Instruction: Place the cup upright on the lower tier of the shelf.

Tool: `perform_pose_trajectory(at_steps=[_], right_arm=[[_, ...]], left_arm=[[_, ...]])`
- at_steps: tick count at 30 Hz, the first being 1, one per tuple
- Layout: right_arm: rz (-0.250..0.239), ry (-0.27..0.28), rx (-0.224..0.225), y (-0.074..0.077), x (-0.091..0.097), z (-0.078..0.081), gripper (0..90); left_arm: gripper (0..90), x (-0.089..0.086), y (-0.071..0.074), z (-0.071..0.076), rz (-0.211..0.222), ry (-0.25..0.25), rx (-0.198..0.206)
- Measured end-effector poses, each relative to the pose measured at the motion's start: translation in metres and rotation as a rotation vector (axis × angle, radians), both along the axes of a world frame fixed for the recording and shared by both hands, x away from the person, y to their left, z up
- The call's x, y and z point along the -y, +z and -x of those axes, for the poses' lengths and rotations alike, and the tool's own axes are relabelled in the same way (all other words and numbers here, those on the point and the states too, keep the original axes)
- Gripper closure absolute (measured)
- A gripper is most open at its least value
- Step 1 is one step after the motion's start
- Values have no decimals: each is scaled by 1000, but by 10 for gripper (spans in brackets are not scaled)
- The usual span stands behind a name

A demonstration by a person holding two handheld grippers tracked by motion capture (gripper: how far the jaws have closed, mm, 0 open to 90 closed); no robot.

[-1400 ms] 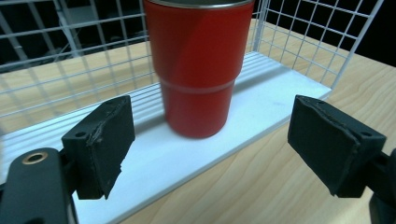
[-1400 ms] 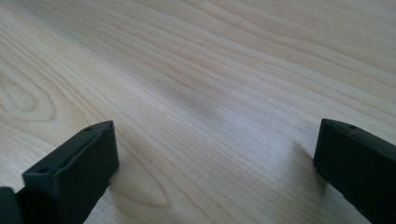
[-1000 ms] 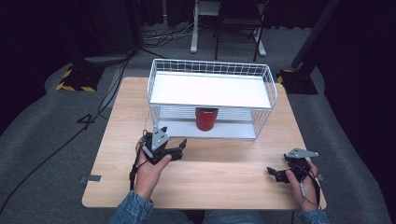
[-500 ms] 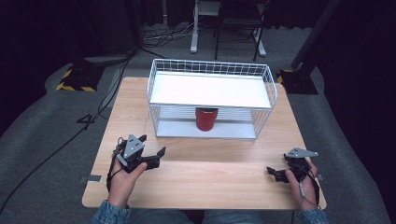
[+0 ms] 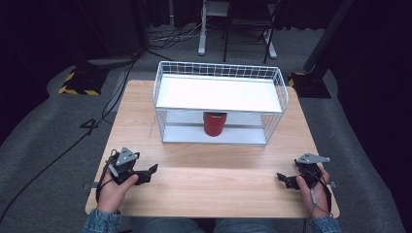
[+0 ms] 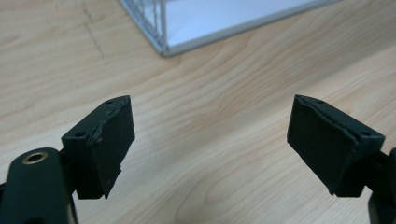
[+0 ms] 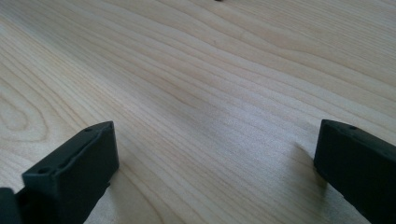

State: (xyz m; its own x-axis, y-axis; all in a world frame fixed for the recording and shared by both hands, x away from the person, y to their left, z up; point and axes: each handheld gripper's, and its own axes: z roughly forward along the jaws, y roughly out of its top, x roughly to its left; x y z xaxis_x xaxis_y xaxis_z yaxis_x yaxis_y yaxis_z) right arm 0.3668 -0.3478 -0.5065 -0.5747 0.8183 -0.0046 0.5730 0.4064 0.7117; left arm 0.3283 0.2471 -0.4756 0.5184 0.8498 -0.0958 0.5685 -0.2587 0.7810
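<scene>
The left gripper [image 5: 149,174] at 8 o'clock and the right gripper [image 5: 283,180] at 4 o'clock rest wide and empty, probably because the red cup [image 5: 214,124] at 12 o'clock sits safe in the wire rack [image 5: 218,68].

Your left hand [image 5: 114,187] has pulled the left gripper [image 5: 150,173] away from the wire rack [image 5: 160,97]; a second ago it sat just off the rack's left front corner, half a second ago it was partway out, now it's down near the table's [image 5: 204,194] left front corner; it went left and toward you in the high view; your denim sleeve [image 5: 102,222] slid left along the bottom edge with it; it's farther from the red cup [image 5: 214,124] than before; gap to the right gripper [image 5: 283,178] has widened.
</scene>
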Motion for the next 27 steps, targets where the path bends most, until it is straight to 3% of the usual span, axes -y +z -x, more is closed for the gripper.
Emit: perform_pose_trajectory(at_steps=[10, 11, 15, 19, 27], right_arm=[[0, 0, 0, 0, 0, 0, 1], [0, 0, 0, 0, 0, 0, 1], [0, 0, 0, 0, 0, 0, 1], [0, 0, 0, 0, 0, 0, 1], [-1, 0, 1, 0, 0, 0, 1]], left_arm=[[157, -10, -26, -5, -43, -16, -134], [148, -10, -27, -4, -52, -16, -114], [150, -10, -29, -4, -53, -9, -104], [149, -9, -30, -4, -136, -20, -74], [85, -9, -31, -6, -136, 25, -90]])
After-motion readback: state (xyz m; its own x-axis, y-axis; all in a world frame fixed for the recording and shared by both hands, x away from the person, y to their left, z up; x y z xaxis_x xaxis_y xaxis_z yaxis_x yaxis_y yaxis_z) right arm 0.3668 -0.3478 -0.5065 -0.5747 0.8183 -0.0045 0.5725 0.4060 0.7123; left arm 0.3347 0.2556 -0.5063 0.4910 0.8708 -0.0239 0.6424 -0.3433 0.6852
